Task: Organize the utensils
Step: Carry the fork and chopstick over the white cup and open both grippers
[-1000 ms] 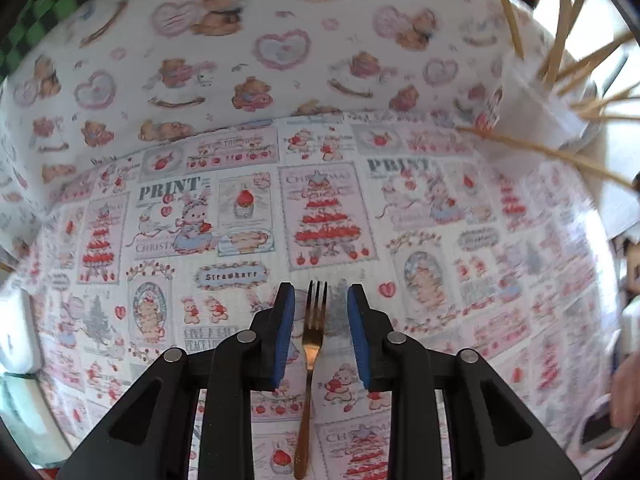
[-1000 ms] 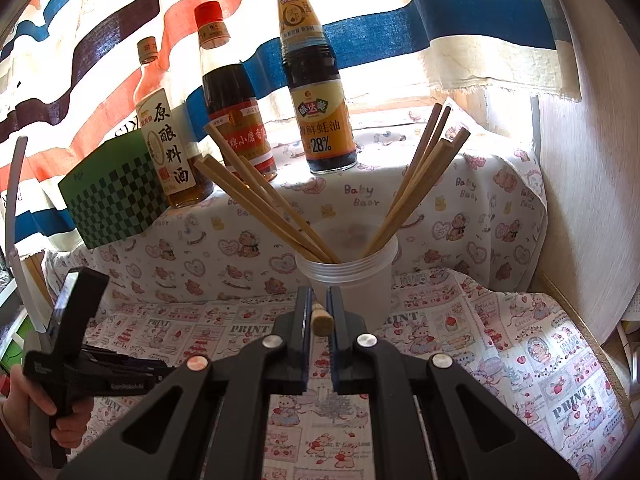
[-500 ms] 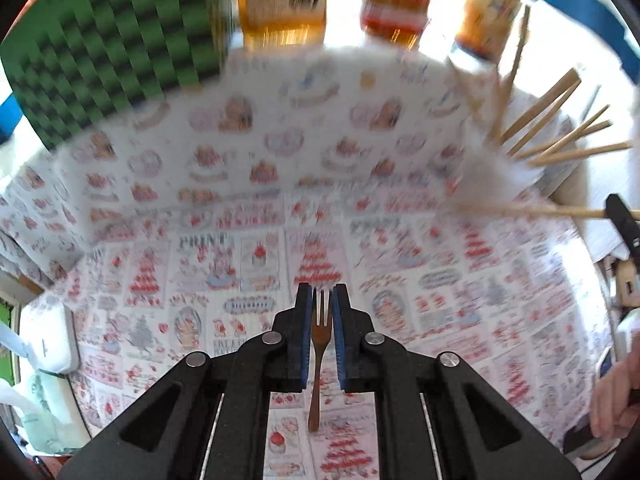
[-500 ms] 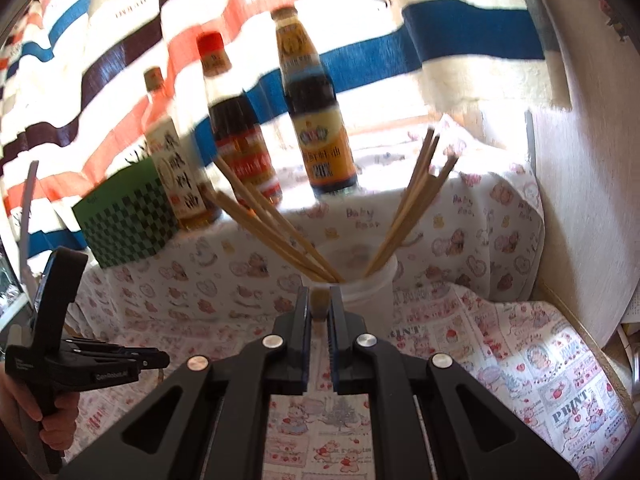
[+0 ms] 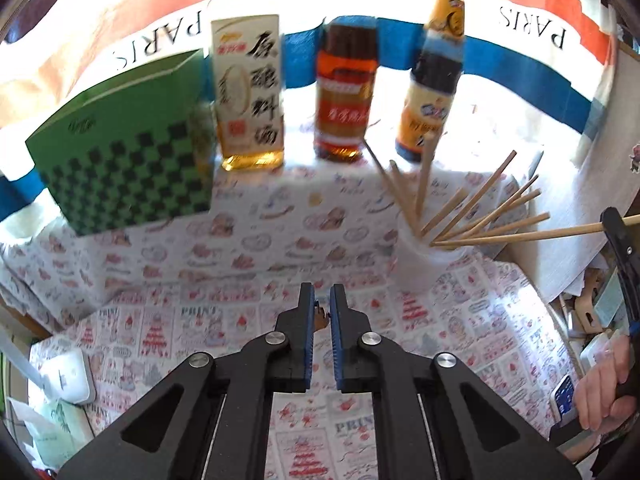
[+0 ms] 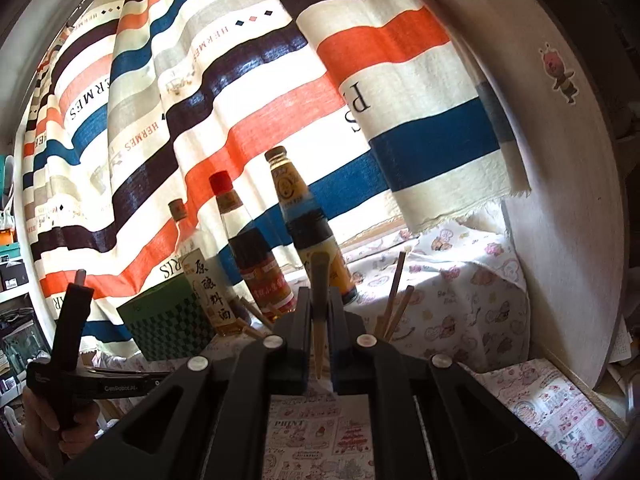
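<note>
My left gripper [image 5: 322, 308] is shut on a gold fork [image 5: 319, 320], held above the patterned cloth; only a sliver of the fork shows between the blue pads. A white cup [image 5: 424, 268] holding several wooden chopsticks [image 5: 480, 204] stands to the right ahead of it. My right gripper [image 6: 319, 312] is shut on a wooden chopstick [image 6: 319, 320] and is raised, pointing up toward the bottles. That chopstick [image 5: 560, 232] also shows in the left wrist view at far right, reaching toward the cup. Chopstick tips [image 6: 396, 300] show just right of the right gripper.
Three sauce bottles [image 5: 344, 92] and a green checkered box [image 5: 120, 168] stand along the back ledge before a striped curtain [image 6: 280, 80]. A wooden panel [image 6: 560, 200] walls the right side. A white device [image 5: 68, 376] lies at the left edge of the cloth [image 5: 200, 260].
My left gripper closed on the fork and lifted it off the cloth, tilting up toward the bottles. My right gripper rose and tilted upward with its chopstick.
</note>
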Motion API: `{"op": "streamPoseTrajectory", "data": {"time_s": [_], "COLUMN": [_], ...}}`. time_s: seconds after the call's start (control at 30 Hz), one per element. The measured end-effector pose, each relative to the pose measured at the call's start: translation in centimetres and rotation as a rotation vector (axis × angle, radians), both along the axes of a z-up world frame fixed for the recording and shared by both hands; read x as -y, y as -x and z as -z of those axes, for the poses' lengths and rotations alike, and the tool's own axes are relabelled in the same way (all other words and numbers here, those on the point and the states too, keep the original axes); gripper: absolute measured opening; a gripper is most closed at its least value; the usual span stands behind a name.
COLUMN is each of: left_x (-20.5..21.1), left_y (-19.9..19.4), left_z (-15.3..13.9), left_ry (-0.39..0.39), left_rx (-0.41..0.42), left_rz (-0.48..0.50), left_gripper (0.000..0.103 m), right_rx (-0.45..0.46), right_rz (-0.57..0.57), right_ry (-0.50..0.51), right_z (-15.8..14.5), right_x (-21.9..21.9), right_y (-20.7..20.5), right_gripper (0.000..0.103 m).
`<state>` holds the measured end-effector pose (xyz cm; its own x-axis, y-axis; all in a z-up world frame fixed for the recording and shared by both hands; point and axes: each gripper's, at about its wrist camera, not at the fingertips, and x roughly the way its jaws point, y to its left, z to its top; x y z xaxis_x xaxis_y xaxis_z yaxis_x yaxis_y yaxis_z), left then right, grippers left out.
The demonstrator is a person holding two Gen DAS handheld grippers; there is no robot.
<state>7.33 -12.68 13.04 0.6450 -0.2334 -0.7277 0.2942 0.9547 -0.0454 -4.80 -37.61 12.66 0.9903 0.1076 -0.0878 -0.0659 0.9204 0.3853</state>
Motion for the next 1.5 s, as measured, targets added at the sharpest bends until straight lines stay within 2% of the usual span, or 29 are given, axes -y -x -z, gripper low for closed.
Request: {"op": "streamPoseTrajectory", "data": {"time_s": [0.07, 0.17, 0.37, 0.53, 0.67, 0.9, 1.1, 1.37, 1.5], "left_x": [0.7, 2.0, 4.4, 6.7, 8.7, 11.0, 11.4, 10.5, 10.5], "left_y": [-0.2, -0.5, -1.5, -1.6, -2.0, -4.6, -7.4, -10.6, -10.9], "left_z": [-0.6, -1.4, -2.8, -4.5, -5.4, -5.0, -3.0, 0.1, 0.7], "left_ry": [0.013, 0.018, 0.072, 0.1, 0.136, 0.205, 0.223, 0.307, 0.272], "left_rx": [0.007, 0.023, 0.021, 0.047, 0.071, 0.085, 0.067, -0.052, -0.039], "left_rz": [0.02, 0.04, 0.094, 0.158, 0.197, 0.212, 0.19, 0.183, 0.176], "left_gripper": [0.001, 0.001, 0.001, 0.001, 0.001, 0.001, 0.001, 0.001, 0.001], "right_rx": [0.011, 0.013, -0.092, -0.202, -0.271, -0.348, -0.346, -0.393, -0.39], "right_rz": [0.027, 0.057, 0.062, 0.044, 0.048, 0.025, 0.028, 0.033, 0.029], "right_ry": [0.019, 0.056, 0.1, 0.187, 0.188, 0.188, 0.2, 0.179, 0.185], "right_z": [-0.9, -1.6, -0.4, -2.1, -2.1, -0.6, -0.5, -0.1, 0.1], "right_x": [0.4, 0.4, 0.2, 0.4, 0.8, 0.9, 0.8, 1.5, 1.7], "right_y": [0.1, -0.5, -3.9, -7.0, -9.5, -12.4, -13.3, -15.7, -16.1], "right_gripper": [0.006, 0.006, 0.006, 0.006, 0.006, 0.007, 0.007, 0.007, 0.008]}}
